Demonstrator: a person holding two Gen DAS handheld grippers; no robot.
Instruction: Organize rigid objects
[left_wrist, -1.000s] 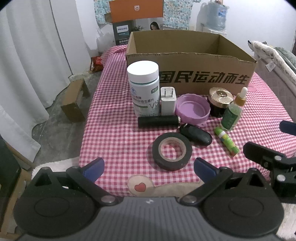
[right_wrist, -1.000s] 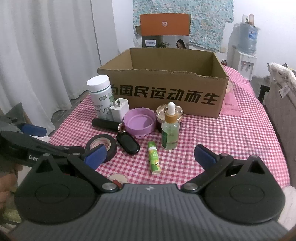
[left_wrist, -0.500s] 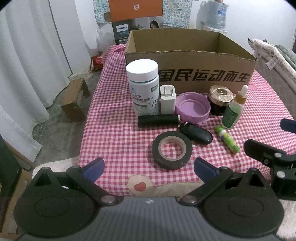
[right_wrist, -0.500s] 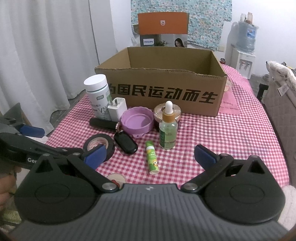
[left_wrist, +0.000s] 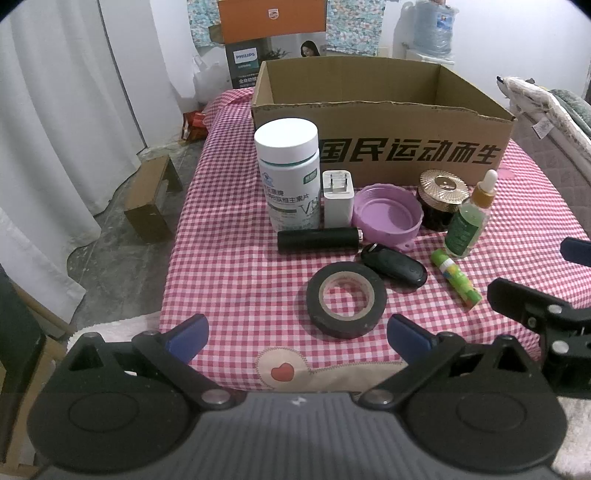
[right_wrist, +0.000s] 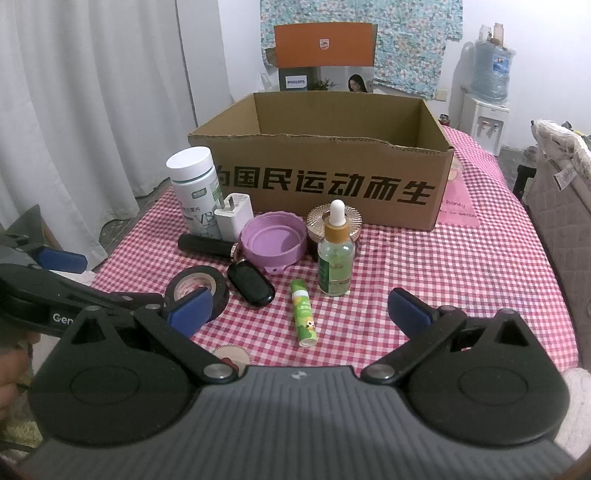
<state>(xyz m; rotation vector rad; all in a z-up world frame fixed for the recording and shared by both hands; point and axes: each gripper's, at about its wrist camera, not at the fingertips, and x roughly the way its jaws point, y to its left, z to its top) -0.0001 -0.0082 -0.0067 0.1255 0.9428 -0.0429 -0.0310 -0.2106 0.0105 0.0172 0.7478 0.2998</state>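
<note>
Tape roll (left_wrist: 346, 300) lies flat on the checked cloth (left_wrist: 229, 236), dead ahead of the left claw (left_wrist: 297, 334) and nearest to it of everything in the cluster, hole facing up. Left claw's blue pads (left_wrist: 186, 332) stand wide apart, nothing between them, and the roll sits just beyond and a touch right of the gap's centre. Right claw (right_wrist: 300, 308) is spread apart too, empty, and it looks straight down the green tube (right_wrist: 303, 313), which lies on its side, long axis running nearly away from the claw, cap end nearer the dropper bottle (right_wrist: 335, 254). Key fob (right_wrist: 251, 282) lies between roll and tube, touching neither claw. Box (right_wrist: 325, 177) stands open behind the whole group, well past the jar (left_wrist: 289, 173) and purple lid (left_wrist: 386, 218). My read: left arm is better placed for the roll, right arm for the tube, whose sides already face the right claw's pads, so it could close across its width
</note>
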